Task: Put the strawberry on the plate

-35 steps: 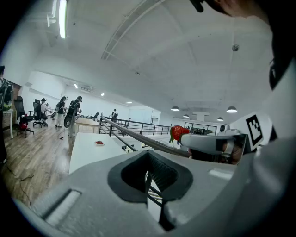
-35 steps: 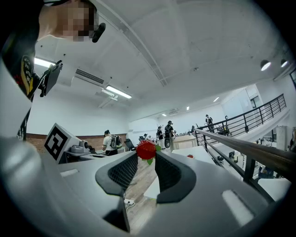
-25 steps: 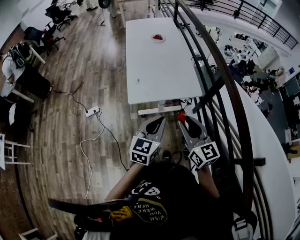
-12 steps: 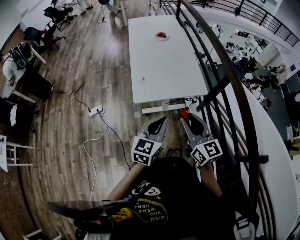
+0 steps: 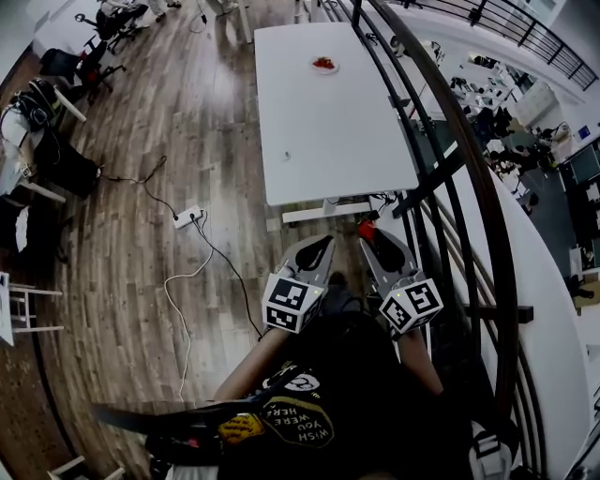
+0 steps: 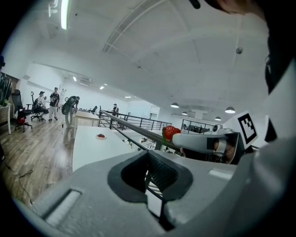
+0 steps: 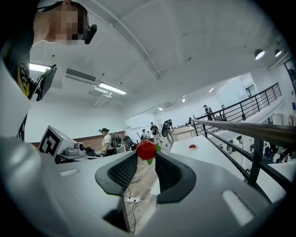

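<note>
Wood floor (image 5: 141,187) runs under me, and a long white bench (image 5: 328,141) stretches away ahead, its near end just beyond both tools. The right tool (image 5: 367,234) pinches the strawberry (image 5: 366,228) at its very tips; in its own view the red fruit (image 7: 146,149) sits between the ribbed pads with a green leaf hanging below. The left tool (image 5: 323,242) is beside it, pads pressed together on nothing, as its own view shows (image 6: 148,155). The plate (image 5: 324,65) lies at the bench's far end, well apart from the strawberry, with something red already on it that I cannot make out. Between fruit and plate lies the whole bare bench top, with only a small dark speck (image 5: 287,157) near the middle of the near half. A dark railing (image 5: 450,159) curves close along the right side, next to the right tool. On the floor to the left a white power strip (image 5: 187,217) lies with a pale cable (image 5: 178,291) looping back toward me. Office chairs (image 5: 103,23) stand at the far left, and the left tool's view shows a few people (image 6: 55,99) beyond the bench.
</note>
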Demonstrator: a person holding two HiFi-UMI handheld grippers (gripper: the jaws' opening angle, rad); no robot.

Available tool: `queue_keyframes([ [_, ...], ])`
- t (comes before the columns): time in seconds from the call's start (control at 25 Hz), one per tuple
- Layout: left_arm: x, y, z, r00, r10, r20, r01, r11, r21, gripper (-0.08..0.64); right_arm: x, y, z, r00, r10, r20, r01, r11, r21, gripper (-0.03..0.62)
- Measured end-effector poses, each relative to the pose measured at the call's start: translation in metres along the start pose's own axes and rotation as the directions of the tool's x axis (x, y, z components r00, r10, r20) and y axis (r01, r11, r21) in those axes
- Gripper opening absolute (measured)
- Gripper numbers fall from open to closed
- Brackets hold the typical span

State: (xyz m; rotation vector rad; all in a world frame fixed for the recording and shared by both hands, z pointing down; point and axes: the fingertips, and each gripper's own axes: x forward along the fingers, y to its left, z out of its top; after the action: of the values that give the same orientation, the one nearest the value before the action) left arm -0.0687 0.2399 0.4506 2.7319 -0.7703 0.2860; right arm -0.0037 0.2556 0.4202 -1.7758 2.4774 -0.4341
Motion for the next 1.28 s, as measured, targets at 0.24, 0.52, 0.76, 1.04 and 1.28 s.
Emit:
queue_keyframes([
  [0.24, 0.03, 0.002, 0.041, 1.0, 0.026, 0.012, -0.026, 1.0, 0.006, 0.003, 0.01, -0.031, 0.038, 1.0, 0.017, 0.001, -0.017, 1.0, 0.01, 0.127],
  [0.52, 0.074, 0.006, 0.07, 0.998, 0.003, 0.058, -0.005, 0.999, 0.036, 0.003, 0.037, -0.067, 0.054, 0.999, 0.049, 0.018, -0.049, 0.999, 0.013, 0.126],
  [0.76, 0.105, 0.003, 0.091, 0.998, 0.025, 0.055, -0.028, 0.998, 0.061, 0.003, 0.052, -0.095, 0.071, 0.995, 0.092, 0.024, -0.093, 0.995, 0.019, 0.126],
  [1.04, 0.114, 0.014, 0.086, 0.996, 0.08, 0.048, -0.081, 0.997, 0.019, 0.003, 0.06, -0.108, 0.066, 0.993, 0.121, -0.002, -0.121, 0.991, 0.049, 0.126],
  [1.28, 0.121, 0.029, 0.077, 0.998, 0.055, 0.044, -0.055, 0.998, 0.001, 0.003, 0.076, -0.106, 0.049, 0.992, 0.124, -0.027, -0.122, 0.99, 0.068, 0.126],
])
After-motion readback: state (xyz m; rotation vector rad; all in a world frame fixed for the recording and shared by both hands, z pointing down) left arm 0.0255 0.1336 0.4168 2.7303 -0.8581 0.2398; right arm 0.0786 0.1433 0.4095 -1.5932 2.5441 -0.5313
